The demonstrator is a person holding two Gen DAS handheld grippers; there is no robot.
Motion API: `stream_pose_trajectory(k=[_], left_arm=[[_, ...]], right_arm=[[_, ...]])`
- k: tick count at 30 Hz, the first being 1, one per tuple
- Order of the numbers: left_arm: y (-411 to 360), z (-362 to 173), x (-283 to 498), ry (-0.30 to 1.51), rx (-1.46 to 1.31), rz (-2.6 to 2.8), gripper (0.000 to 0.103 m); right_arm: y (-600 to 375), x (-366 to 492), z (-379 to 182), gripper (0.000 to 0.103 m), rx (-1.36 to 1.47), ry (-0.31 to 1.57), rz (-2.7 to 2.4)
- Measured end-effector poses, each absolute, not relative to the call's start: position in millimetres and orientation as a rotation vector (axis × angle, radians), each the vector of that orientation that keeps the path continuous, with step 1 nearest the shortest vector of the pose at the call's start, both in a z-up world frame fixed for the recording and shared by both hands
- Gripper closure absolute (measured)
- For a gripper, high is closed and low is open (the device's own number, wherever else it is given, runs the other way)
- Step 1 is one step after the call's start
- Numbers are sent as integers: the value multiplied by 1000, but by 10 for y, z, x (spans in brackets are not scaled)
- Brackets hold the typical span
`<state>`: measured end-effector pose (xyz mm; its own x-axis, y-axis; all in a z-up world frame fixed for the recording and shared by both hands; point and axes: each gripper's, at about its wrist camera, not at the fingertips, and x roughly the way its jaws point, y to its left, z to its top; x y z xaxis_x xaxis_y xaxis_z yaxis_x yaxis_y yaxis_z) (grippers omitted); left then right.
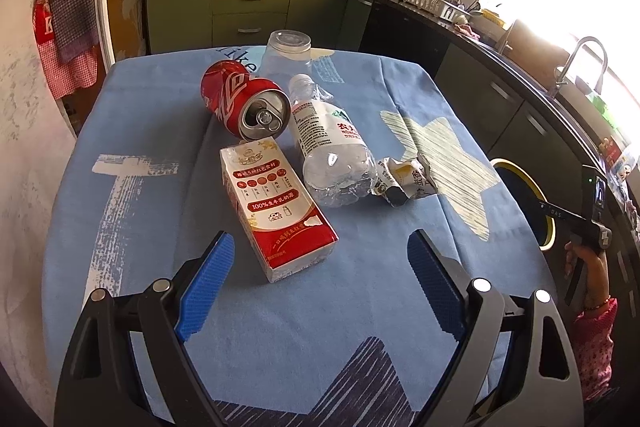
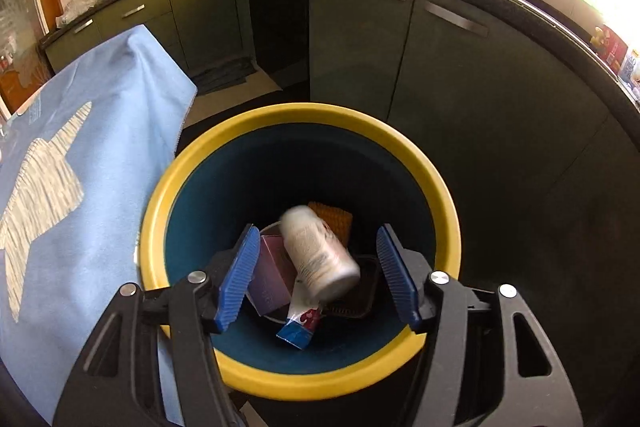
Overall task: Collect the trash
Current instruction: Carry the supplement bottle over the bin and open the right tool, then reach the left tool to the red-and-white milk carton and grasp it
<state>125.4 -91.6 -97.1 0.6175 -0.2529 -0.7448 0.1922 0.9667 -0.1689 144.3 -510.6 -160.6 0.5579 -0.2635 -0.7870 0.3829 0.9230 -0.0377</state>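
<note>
Left wrist view: the left gripper (image 1: 320, 259) hangs over the near part of a table under a blue cloth (image 1: 132, 131), its 2 blue pads spread wide with nothing between them. Just ahead, partly between the fingertips, lies a red-and-white milk carton (image 1: 276, 207) on its side. Behind it a crushed red cola can (image 1: 244, 103) lies with its open top facing the camera, its rim touching the carton's far end. To the right of the can a clear plastic water bottle (image 1: 328, 147) lies dented, cap pointing away, and a crumpled paper wrapper (image 1: 404, 179) touches its near end. Farther back stands an upturned clear plastic cup (image 1: 288, 55). Off the table's right edge a sliver of the yellow-rimmed bin (image 1: 532, 203) shows, with the person's right hand (image 1: 588, 263) on the other tool's handle above it. Green kitchen cabinets (image 1: 248, 7) run behind.

Right wrist view: the right gripper (image 2: 316, 275) is poised over the mouth of the bin (image 2: 192, 171), pads apart and empty. Between them a white bottle (image 2: 316, 255) appears blurred inside the bin, over a purple box (image 2: 272, 275), a blue-and-white packet (image 2: 300, 327), an orange waffle-textured piece (image 2: 332, 219) and a black tray (image 2: 360, 291). The blue cloth (image 2: 112, 147) hangs just left of the bin; dark cabinets (image 2: 400, 47) stand behind.
</note>
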Motion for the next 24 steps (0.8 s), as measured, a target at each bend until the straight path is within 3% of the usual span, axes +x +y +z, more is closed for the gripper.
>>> stream_pose_trajectory(k=[18, 24], left_arm=[[-1057, -1286, 1698, 896, -33, -109, 15], [-976, -1398, 1860, 948, -24, -48, 26]], right_arm=[[-4859, 1419, -1546, 39, 136, 897, -315], [-4873, 1441, -1590, 39, 139, 911, -310]])
